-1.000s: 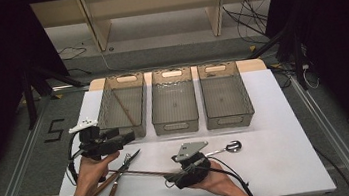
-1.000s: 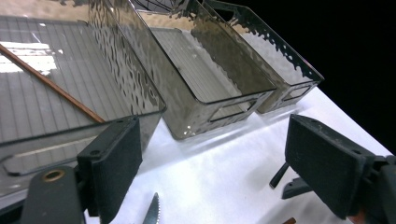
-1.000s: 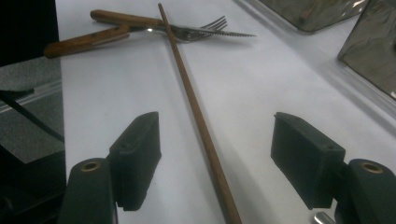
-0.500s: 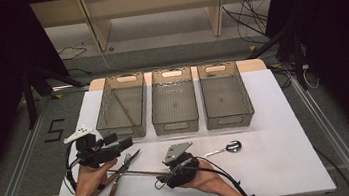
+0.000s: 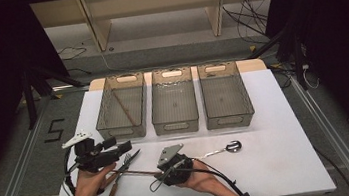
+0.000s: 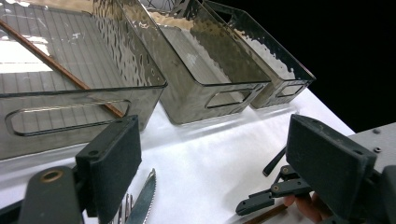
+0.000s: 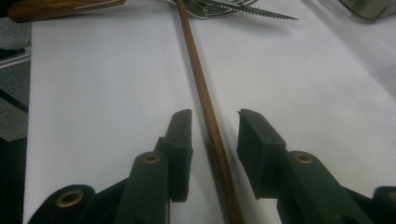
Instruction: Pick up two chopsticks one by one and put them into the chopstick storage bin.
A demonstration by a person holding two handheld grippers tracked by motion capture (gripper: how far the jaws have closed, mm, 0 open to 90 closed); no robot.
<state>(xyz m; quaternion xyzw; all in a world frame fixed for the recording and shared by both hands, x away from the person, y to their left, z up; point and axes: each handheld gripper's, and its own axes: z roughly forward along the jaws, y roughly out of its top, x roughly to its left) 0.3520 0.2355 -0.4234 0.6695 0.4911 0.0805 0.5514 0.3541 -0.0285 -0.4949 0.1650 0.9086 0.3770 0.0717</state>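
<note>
1. Closing in from the right, the right gripper [image 5: 164, 171] has slid left across the desk [image 5: 281, 165] to a wooden chopstick [image 5: 139, 172].
2. Left gripper [image 6: 212, 163] hovers, jaws apart, empty.
3. Right jaws, just narrowing, straddle the chopstick [image 7: 205, 107] lying on the desk, pads not yet touching; the grasp seems imminent.

Measured from the thin brown wooden chopstick [image 7: 205, 100] lying on the white table, the right gripper [image 7: 215, 123] sits low at the stick's near end, black jaws level along it, one on each side. The jaws have just been closing, yet a gap shows on both sides of the stick and the pads do not press it. The right hand [image 5: 198, 175] cups the gripper body from below, forearm entering from the bottom edge. The left gripper [image 5: 120, 146] hangs above the stick's far end, jaws spread wide with nothing between them, held up by the left hand [image 5: 88, 185] with the wrist raised.
</note>
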